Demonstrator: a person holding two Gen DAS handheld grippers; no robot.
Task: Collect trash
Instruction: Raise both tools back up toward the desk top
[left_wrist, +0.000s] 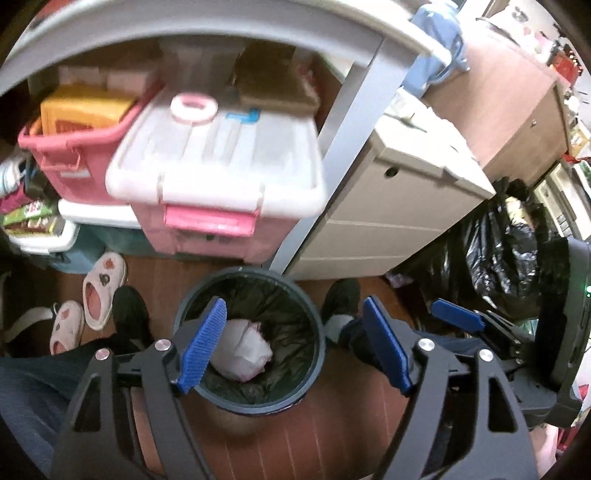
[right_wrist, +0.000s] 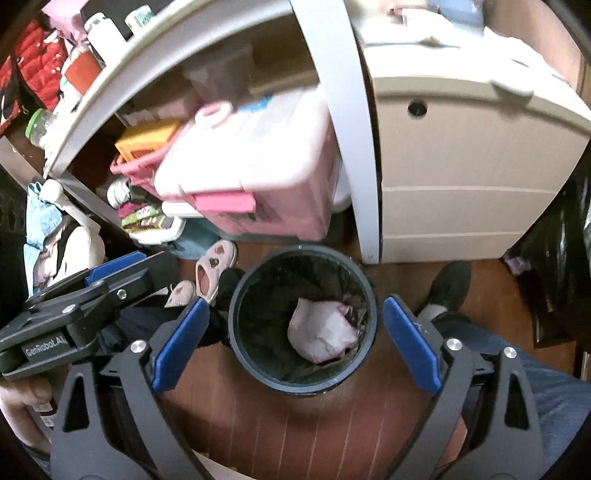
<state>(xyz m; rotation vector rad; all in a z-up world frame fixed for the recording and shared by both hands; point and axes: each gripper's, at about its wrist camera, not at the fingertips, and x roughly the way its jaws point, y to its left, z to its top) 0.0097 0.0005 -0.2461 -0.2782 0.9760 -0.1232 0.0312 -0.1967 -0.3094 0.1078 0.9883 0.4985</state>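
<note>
- Right wrist view: white cabinet (right_wrist: 461, 177) fills upper right, grey desk leg (right_wrist: 354, 147) planted just behind the bin, cluttered shelf edge arching upper left.
- Pink storage box (right_wrist: 251, 184) with white lid under the desk, close behind the bin; pink basket (left_wrist: 70, 155) beside it.
- Black rubbish bag (left_wrist: 509, 251) slumped on the floor to the right, near the cabinet; looks partly filled, contents not readable.
- Round bin (right_wrist: 236, 332) with dark liner on the wood floor, between the person's feet; nothing blocking its mouth.
- Crumpled white-pink trash wad (right_wrist: 321, 332) lying at the bottom of the bin, touching the liner. Judged: that piece already deposited.
- Left gripper (left_wrist: 295, 343) above the bin, jaws spread wide, nothing between them.
- Right gripper (right_wrist: 295, 343) likewise over the bin, jaws spread, empty.
- Pair of pink slippers (left_wrist: 99, 291) on the floor left of the bin, beside a dark shoe; a trip hazard, not trash.
- Remaining, as judged: no loose litter visible on the floor; liner still in the bin, perhaps to be lifted out toward the black bag.
</note>
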